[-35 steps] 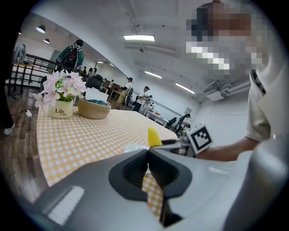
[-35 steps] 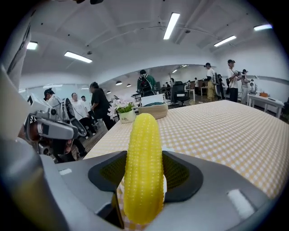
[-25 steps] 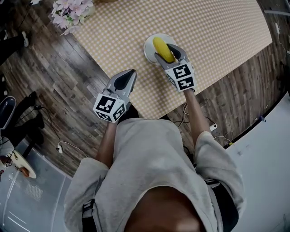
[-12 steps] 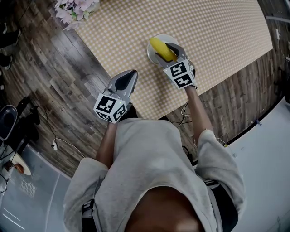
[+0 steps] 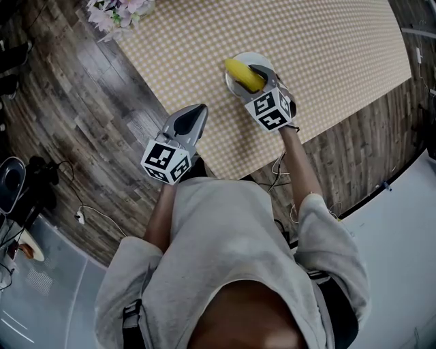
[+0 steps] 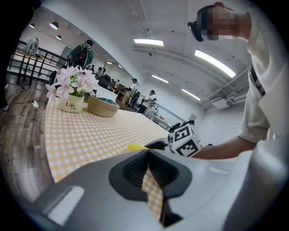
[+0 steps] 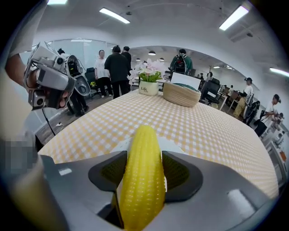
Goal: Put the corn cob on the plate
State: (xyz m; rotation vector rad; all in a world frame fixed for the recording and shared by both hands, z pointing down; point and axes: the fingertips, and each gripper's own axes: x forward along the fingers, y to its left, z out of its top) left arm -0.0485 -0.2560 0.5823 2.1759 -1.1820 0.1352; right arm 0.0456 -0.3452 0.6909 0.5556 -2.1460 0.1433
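Observation:
A yellow corn cob [image 5: 243, 74] [image 7: 142, 176] sits between the jaws of my right gripper [image 5: 257, 82] [image 7: 143, 169], which is shut on it and points steeply down. It hangs just over a small white plate [image 5: 259, 61] [image 7: 174, 146] on the yellow checked tablecloth [image 5: 306, 48]; I cannot tell whether the cob touches the plate. My left gripper [image 5: 189, 121] [image 6: 148, 168] hovers at the near-left table edge with its jaws pressed together and nothing in them. In the left gripper view the cob's tip [image 6: 135, 147] shows beside the right gripper's marker cube [image 6: 184, 140].
A white pot of pink flowers [image 5: 119, 10] [image 7: 149, 83] and a woven basket [image 7: 181, 94] [image 6: 103, 106] stand at the far end of the table. Cables [image 5: 88, 217] lie on the wooden floor. Several people stand in the room behind.
The right gripper has rolled and sunk slightly with the corn cob over the plate. The left gripper has stayed in place.

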